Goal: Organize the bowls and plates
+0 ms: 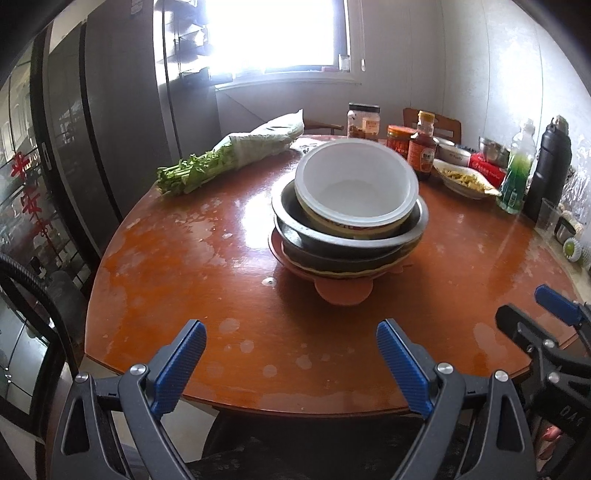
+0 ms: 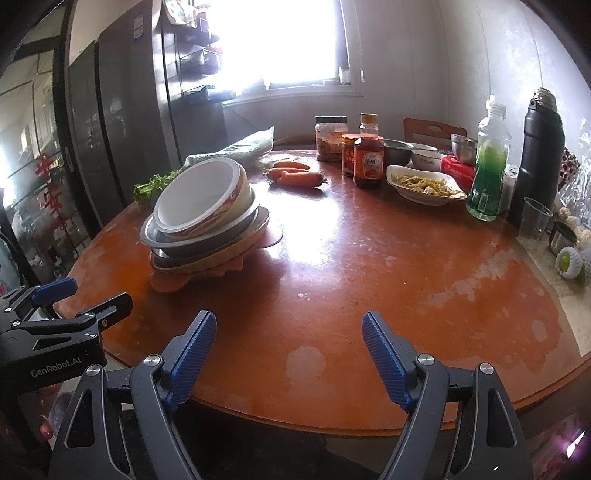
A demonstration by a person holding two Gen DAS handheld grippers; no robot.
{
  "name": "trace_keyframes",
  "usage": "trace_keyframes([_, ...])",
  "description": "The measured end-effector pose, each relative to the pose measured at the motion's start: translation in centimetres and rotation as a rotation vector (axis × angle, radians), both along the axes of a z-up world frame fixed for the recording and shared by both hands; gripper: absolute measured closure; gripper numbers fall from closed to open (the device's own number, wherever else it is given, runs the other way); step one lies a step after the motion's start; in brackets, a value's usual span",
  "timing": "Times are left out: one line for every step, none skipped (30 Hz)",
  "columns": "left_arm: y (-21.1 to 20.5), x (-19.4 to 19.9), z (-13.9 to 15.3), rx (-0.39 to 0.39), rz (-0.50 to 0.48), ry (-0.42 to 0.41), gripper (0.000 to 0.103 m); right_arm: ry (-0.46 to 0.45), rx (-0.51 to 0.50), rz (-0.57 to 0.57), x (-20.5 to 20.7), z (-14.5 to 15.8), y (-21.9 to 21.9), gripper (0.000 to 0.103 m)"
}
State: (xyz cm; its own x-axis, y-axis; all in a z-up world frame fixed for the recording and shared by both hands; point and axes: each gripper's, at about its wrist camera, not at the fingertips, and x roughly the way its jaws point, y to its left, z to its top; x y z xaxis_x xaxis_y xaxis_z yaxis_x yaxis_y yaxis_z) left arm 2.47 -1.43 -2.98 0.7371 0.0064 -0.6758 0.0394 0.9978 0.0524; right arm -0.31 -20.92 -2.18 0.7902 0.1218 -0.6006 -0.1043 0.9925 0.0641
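At the far left stand dark glass doors with red paper cut-outs, then a tall dark cabinet [image 1: 122,110], then a blown-out bright window [image 1: 273,33] whose view is lost in glare. The round surface [image 1: 229,280] is glossy reddish-brown wood, worn in pale blotches near its front edge.

On its left rear lies a bundle of leafy greens [image 1: 207,166] in a plastic sleeve. Near the middle sits the stack of bowls [image 1: 347,218]: a white-lined bowl [image 1: 356,184] tilted on top, a steel bowl [image 2: 199,243] under it, darker and yellow-rimmed dishes below, and an orange lobed mat [image 1: 343,293] at the bottom. How many dishes lie in the lower part is hard to count.

In the right wrist view three carrots [image 2: 295,175] lie behind the stack. Further right are a jar [image 2: 330,138], a brown sauce bottle [image 2: 368,155], an oval white dish of yellowish food [image 2: 424,184], a clear bottle of green liquid [image 2: 485,162], a black flask [image 2: 539,147], a clear plastic cup [image 2: 535,218] and net-wrapped fruit [image 2: 569,260], partly cut off at the edge.

The left tool [image 1: 291,341] hovers over the near edge, its ribbed blue pads spread wide, holding nothing. The right tool [image 2: 289,330] does likewise, well apart from the stack.
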Motion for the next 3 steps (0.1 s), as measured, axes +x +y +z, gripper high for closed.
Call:
trace_keyframes([0.09, 0.26, -0.09, 0.004, 0.000, 0.003, 0.009, -0.001, 0.001, 0.001, 0.08, -0.02, 0.00, 0.021])
trace_keyframes([0.23, 0.50, -0.15, 0.008, 0.000, 0.006, 0.009, -0.002, 0.001, 0.001, 0.20, -0.06, -0.01, 0.021])
trace_keyframes([0.67, 1.01, -0.21, 0.007, 0.009, 0.011, 0.009, 0.000, 0.001, -0.001, 0.38, -0.11, -0.05, 0.021])
